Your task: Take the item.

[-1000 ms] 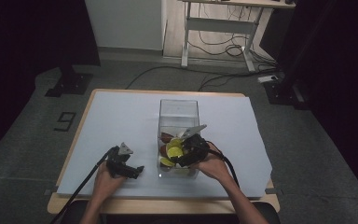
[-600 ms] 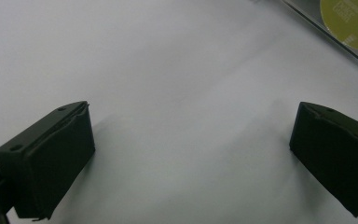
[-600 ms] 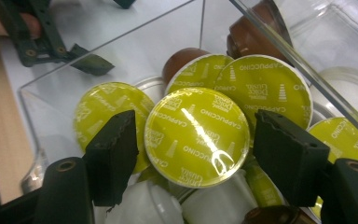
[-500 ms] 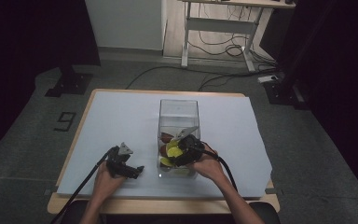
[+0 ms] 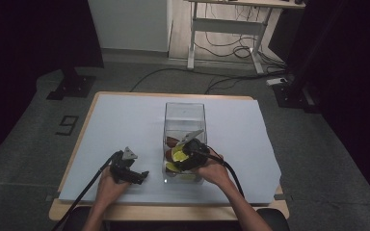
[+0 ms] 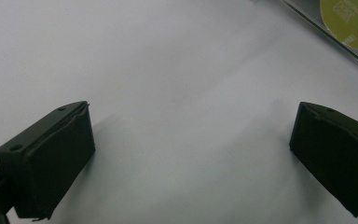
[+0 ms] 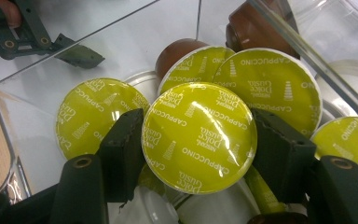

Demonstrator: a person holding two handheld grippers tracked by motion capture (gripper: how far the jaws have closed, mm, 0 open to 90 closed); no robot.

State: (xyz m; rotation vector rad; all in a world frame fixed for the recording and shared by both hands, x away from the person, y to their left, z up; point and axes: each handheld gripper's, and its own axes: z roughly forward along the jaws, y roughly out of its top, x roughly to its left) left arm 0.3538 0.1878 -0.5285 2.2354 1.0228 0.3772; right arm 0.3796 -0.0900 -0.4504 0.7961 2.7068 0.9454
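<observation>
Right gripper (image 7: 199, 154) lowered, gripping "CAPPUCCINO" capsule (image 7: 199, 136).

yellow-green lettered capsule lid (image 7: 199, 136), black tongs (image 7: 199, 154)

Black grippers: left (image 5: 142, 176), right (image 7: 200, 154), grey plates, trailing black cables

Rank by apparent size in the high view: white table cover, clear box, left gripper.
1. White table cover, by far the largest.
2. Clear box, mid-size, standing on the cover.
3. Left gripper, smallest, resting on the cover beside the box.
</observation>
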